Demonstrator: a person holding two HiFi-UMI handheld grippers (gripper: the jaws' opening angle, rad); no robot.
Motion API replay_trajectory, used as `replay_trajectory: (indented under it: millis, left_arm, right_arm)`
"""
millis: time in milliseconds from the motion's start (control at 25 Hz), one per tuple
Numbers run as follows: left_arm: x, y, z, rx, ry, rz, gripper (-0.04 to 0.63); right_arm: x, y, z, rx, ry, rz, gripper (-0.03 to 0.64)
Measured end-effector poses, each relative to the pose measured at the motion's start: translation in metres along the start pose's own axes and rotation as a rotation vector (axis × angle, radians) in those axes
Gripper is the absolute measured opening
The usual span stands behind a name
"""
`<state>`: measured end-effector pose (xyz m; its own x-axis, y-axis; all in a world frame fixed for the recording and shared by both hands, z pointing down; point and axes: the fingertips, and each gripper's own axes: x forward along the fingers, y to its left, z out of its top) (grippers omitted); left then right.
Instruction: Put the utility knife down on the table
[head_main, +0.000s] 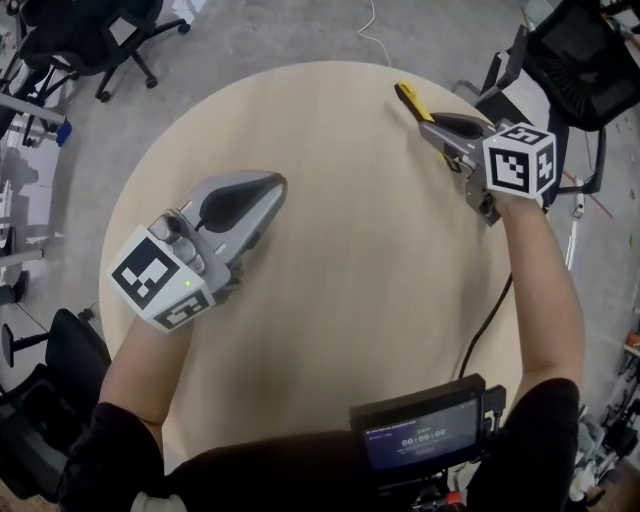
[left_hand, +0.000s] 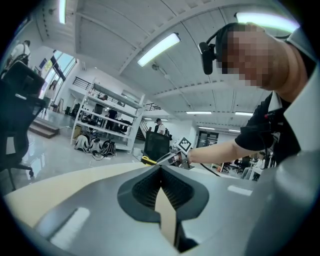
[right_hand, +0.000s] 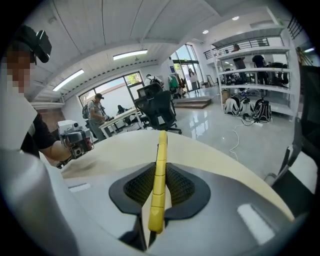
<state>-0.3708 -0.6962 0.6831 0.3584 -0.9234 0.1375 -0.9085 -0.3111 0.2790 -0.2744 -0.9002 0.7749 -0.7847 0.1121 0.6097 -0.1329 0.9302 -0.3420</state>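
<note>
In the head view the left gripper (head_main: 262, 192) sits low over the near left of the round tabletop (head_main: 340, 270), fingers (head_main: 250, 205) drawn together. The right gripper (head_main: 428, 122) reaches to the far right edge. The yellow utility knife (head_main: 407, 98) pokes out past its tips, above the tabletop. Whether the knife touches the wood I cannot tell from here.

The left gripper view settles what the head view leaves vague. Its ribbed fingers (left_hand: 144, 190) meet at the tips with nothing between them, and bare tabletop shows through the gap behind.

The right gripper view shows its fingers (right_hand: 136, 189) clamped on the utility knife (right_hand: 159, 192). The knife stands on edge and runs straight forward beyond the tips. The left gripper (right_hand: 75, 140) shows small across the tabletop.
</note>
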Motion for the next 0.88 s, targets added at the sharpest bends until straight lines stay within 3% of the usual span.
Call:
replay_trajectory:
  millis: [320, 400, 560, 720, 880]
  left_arm:
    - [0.001, -0.006, -0.004, -0.001, -0.007, -0.035, -0.002]
    - [0.002, -0.008, -0.004, 0.000, -0.010, -0.042, -0.002]
    - [0.003, -0.009, 0.001, -0.005, -0.010, -0.048, -0.002]
    - [0.000, -0.007, 0.002, -0.004, -0.014, -0.044, -0.002]
    - [-0.011, -0.020, 0.002, -0.001, -0.022, -0.040, -0.002]
  right_arm:
    - [0.013, -0.004, -0.008, -0.052, 0.061, -0.040, 0.089]
    - [0.010, -0.009, -0.003, -0.059, 0.032, -0.067, 0.115]
    - [-0.003, -0.015, 0.014, -0.042, -0.051, -0.104, 0.245]
    - [-0.017, -0.004, 0.027, -0.054, -0.133, -0.110, 0.275]
    - [-0.057, 0.019, 0.027, -0.043, -0.240, -0.115, 0.261]
